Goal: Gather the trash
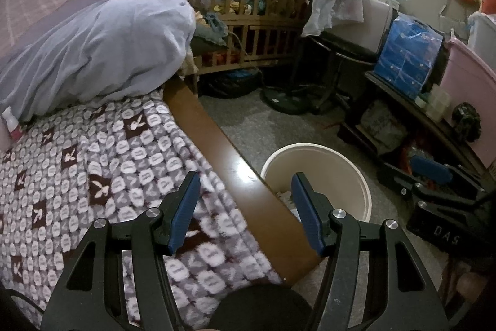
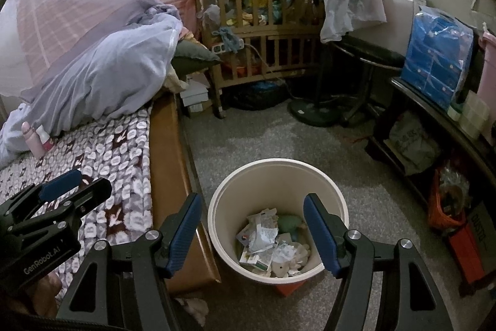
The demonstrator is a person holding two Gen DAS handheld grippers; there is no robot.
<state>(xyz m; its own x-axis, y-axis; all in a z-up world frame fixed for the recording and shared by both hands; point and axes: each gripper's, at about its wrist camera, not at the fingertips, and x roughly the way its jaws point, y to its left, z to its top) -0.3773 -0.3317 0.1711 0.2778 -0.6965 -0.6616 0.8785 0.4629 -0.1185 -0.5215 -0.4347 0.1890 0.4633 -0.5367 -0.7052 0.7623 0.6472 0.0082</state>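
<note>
Both pairs of tongs are seen spread wide and empty beside a bed, with nothing held between the blue pads. The right tongs (image 2: 252, 233) are poised directly above the cream bin (image 2: 328, 194), which stands on the floor against the wooden bed rail (image 2: 169, 176); crumpled paper and wrappers (image 2: 269, 241) are seen lying in its bottom, framed between the two open fingers. The left tongs (image 1: 245, 213) are held over the bed's edge, with the patterned blanket (image 1: 77, 176) spread ahead and to their left, and the bin's rim glimpsed just beyond their right finger. A small pink-and-white bottle (image 2: 45, 139) and a pink tube-like item beside it are seen lying on the blanket, well ahead and to the left of both tongs, tucked against the heaped mosquito net (image 1: 102, 46). If these count as trash, the left tongs are judged the nearer. No loose litter is made out on the floor itself.
</note>
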